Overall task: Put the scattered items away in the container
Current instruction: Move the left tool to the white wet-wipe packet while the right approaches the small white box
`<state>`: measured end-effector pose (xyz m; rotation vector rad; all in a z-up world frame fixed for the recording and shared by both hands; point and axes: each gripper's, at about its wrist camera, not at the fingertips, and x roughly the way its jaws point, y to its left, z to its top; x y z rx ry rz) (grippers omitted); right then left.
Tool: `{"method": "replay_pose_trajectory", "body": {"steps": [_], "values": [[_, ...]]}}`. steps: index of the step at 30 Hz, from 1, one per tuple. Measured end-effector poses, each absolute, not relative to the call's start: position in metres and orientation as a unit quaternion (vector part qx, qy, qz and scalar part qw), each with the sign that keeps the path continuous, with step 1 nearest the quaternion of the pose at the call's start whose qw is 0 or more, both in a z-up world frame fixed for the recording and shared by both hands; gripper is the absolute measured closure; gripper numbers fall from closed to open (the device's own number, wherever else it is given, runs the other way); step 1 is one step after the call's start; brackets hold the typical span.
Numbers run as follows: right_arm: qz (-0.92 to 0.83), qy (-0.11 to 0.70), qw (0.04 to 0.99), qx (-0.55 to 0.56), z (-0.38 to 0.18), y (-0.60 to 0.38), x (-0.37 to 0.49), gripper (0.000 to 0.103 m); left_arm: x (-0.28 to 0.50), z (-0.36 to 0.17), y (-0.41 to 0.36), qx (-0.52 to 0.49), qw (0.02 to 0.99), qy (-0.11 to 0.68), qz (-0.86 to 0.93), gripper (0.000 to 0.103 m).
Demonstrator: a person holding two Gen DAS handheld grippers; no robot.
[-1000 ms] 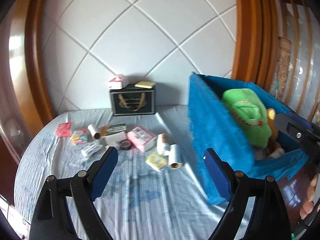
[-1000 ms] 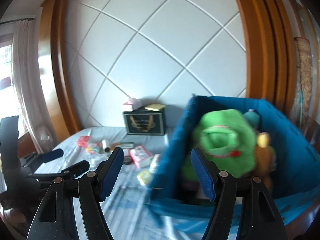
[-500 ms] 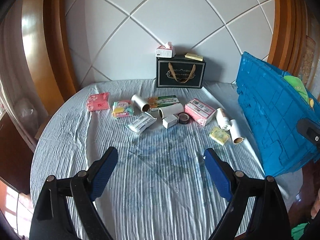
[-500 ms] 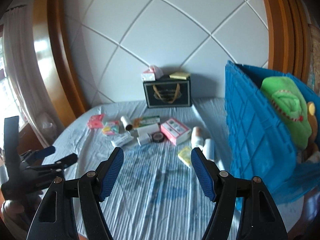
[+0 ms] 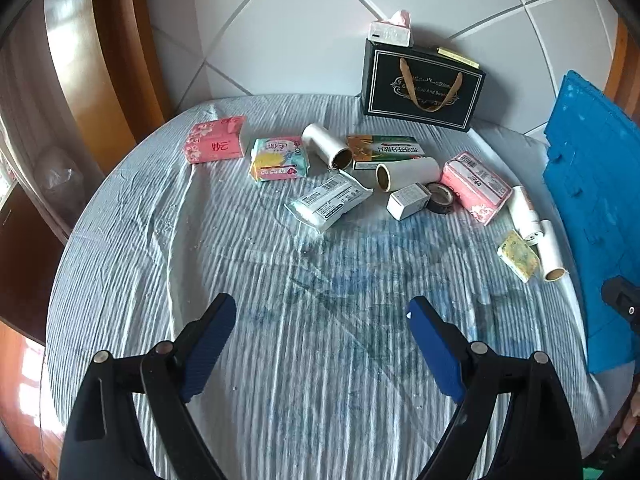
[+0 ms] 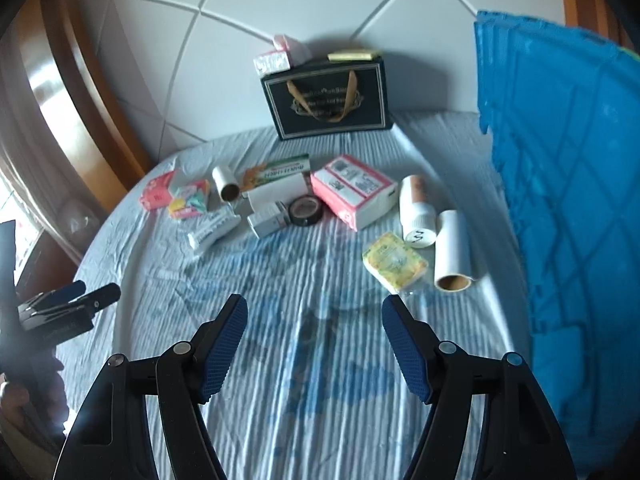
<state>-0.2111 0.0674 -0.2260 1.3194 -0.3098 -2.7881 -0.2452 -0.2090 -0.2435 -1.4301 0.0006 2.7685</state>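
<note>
Blue-and-white striped cloth covers the bed (image 5: 280, 380), and the scattered items lie across its far half. Left claw (image 5: 320, 316) hangs open above bare cloth in the near part, nothing between its blue pads. Right claw (image 6: 314, 312) is also open and empty, its jaws set a little narrower, over the cloth just short of the items.

At the far left lies a pink flowered tissue pack (image 5: 215, 140), with a pastel green-and-yellow soft packet (image 5: 279, 158) just beside it on the right. Next comes a white paper roll with a brown core (image 5: 327, 146), then a green-and-orange flat carton (image 5: 384, 151). A 2nd white roll (image 5: 408, 173) lies across the near edge of that carton. Nearer sit a white plastic sachet (image 5: 329, 199), a small white box (image 5: 408, 201) and a black tape roll (image 5: 440, 198), the last 2 touching. To the right is a pink-and-white tissue block (image 6: 354, 190), then a white bottle lying on its side (image 6: 416, 216), a 3rd white roll (image 6: 452, 256) and a yellow wrapped square packet (image 6: 394, 261).

The blue plastic crate (image 6: 560, 184) stands at the right edge of the bed, its ribbed wall close to the 3rd roll. A black gift bag with gold handles (image 5: 420, 86) stands at the far side against the white quilted headboard (image 5: 320, 8).
</note>
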Motion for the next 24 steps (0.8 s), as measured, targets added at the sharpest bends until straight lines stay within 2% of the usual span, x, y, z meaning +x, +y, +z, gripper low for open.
{"method": "replay_pose_trajectory", "body": {"steps": [8, 14, 16, 18, 24], "values": [[-0.879, -0.109, 0.068, 0.458, -0.261, 0.031, -0.288, 0.034, -0.33, -0.28, -0.208, -0.487, 0.033, 0.018, 0.873, 0.015], [-0.867, -0.153, 0.054, 0.471, -0.291, -0.005, -0.347, 0.034, -0.396, -0.317, -0.207, -0.507, 0.08, 0.073, 0.855, 0.015], [-0.863, -0.164, 0.037, 0.476, -0.303, -0.016, -0.364, 0.036, -0.415, -0.331, -0.209, -0.513, 0.093, 0.078, 0.85, 0.015], [-0.857, -0.175, 0.021, 0.484, -0.315, -0.024, -0.38, 0.046, -0.431, -0.342, -0.21, -0.518, 0.105, 0.077, 0.845, 0.015], [-0.844, -0.205, -0.025, 0.495, -0.34, -0.036, -0.42, 0.048, -0.46, -0.368, -0.2, -0.532, 0.138, 0.085, 0.831, 0.015]]}}
